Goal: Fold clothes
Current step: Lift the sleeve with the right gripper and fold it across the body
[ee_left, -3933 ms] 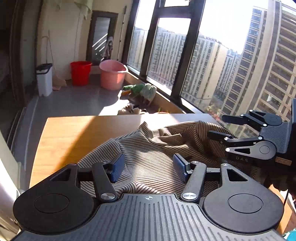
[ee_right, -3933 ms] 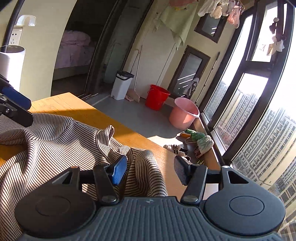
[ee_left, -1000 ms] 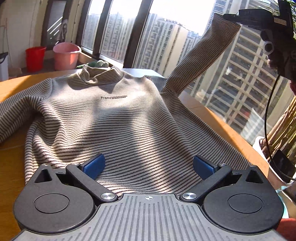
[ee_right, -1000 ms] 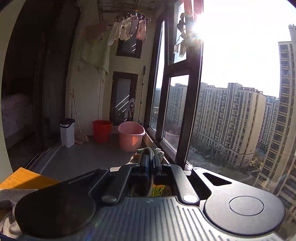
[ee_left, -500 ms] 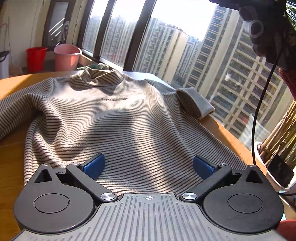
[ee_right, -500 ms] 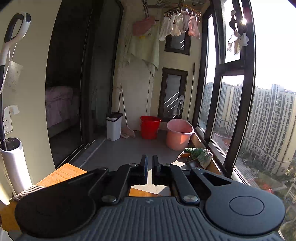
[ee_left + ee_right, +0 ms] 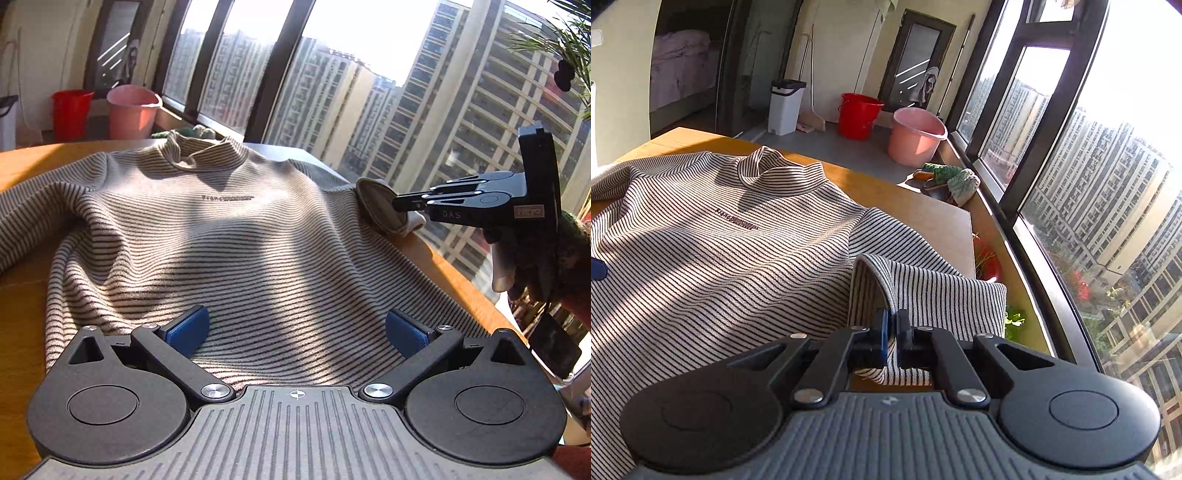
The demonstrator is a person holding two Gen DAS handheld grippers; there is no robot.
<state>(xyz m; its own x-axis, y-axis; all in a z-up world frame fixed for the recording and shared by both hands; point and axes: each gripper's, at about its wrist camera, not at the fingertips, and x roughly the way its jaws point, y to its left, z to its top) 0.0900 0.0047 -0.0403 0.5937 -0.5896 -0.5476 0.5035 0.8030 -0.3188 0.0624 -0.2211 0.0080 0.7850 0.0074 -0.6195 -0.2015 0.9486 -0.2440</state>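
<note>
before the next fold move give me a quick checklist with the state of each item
1. Right gripper shut on the cuff of the striped sleeve: ok.
2. Left gripper open, hovering over the hem, pinching nothing: ok.
3. Beige black-striped long-sleeve sweater lying front up on the wooden table, collar away from the grippers: ok.
4. Body smoothed out: not ok, ripples run across it.
5. Far sleeve laid straight: cannot tell, it runs out of view.
6. Held sleeve inside the table edge: not ok, it overhangs the window side.
</note>
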